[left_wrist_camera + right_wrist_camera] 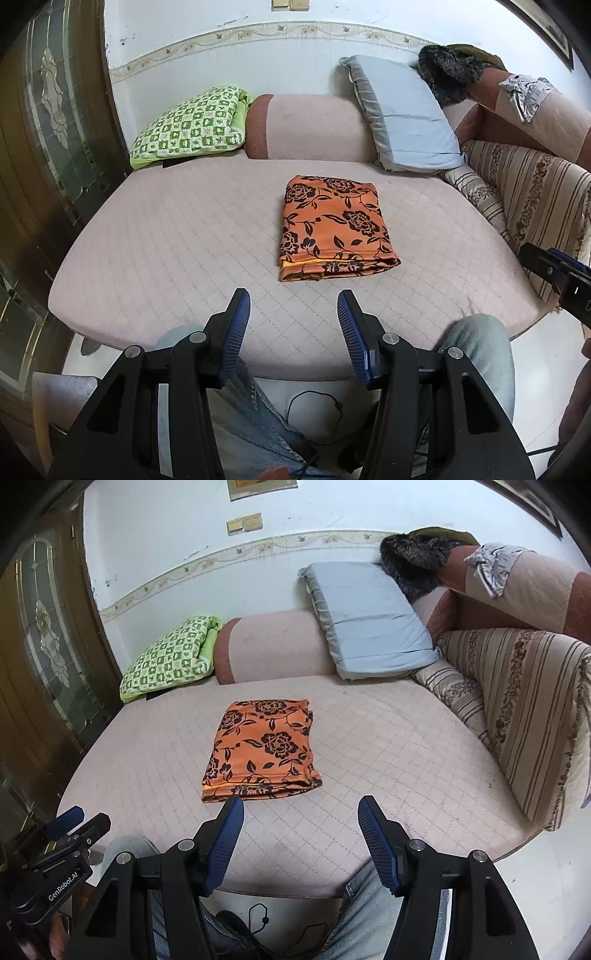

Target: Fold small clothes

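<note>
An orange cloth with black flowers [332,227] lies folded into a neat rectangle on the pink quilted seat [177,236]; it also shows in the right wrist view [264,749]. My left gripper [293,301] is open and empty, held back over the seat's near edge, short of the cloth. My right gripper [301,806] is open and empty, just short of the cloth's near edge. The left gripper also shows at the lower left of the right wrist view [68,821], and part of the right gripper at the right edge of the left wrist view [554,269].
A green checked cushion [188,127], a pink bolster [306,127] and a grey-blue pillow [402,114] stand at the back. A striped cushion [532,199] lines the right side. The person's jeans-clad knees [476,343] are at the seat's near edge. A glass door [48,122] stands at the left.
</note>
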Motion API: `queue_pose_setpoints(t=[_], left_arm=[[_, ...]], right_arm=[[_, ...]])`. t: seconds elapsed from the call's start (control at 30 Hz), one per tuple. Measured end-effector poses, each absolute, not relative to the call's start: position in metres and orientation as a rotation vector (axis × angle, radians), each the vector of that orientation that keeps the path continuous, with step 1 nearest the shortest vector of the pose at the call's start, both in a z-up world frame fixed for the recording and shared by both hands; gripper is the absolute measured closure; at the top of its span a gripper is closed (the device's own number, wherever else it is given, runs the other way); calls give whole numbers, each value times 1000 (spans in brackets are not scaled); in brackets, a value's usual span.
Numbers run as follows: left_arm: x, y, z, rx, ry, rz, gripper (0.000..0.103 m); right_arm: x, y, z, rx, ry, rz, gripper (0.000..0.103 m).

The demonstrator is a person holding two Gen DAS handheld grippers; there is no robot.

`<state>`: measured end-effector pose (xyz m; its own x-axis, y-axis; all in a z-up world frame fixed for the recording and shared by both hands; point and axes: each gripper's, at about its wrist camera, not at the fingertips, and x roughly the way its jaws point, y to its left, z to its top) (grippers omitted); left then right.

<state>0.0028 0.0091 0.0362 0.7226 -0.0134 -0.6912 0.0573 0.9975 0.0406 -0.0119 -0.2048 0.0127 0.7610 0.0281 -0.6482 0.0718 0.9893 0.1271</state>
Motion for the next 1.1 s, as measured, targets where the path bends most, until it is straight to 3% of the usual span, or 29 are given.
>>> queue_pose_setpoints(t=[1.1], left_arm=[[92, 10, 8, 63, 897, -9, 54]], right_arm=[[73, -200, -7, 128, 770, -6, 41]])
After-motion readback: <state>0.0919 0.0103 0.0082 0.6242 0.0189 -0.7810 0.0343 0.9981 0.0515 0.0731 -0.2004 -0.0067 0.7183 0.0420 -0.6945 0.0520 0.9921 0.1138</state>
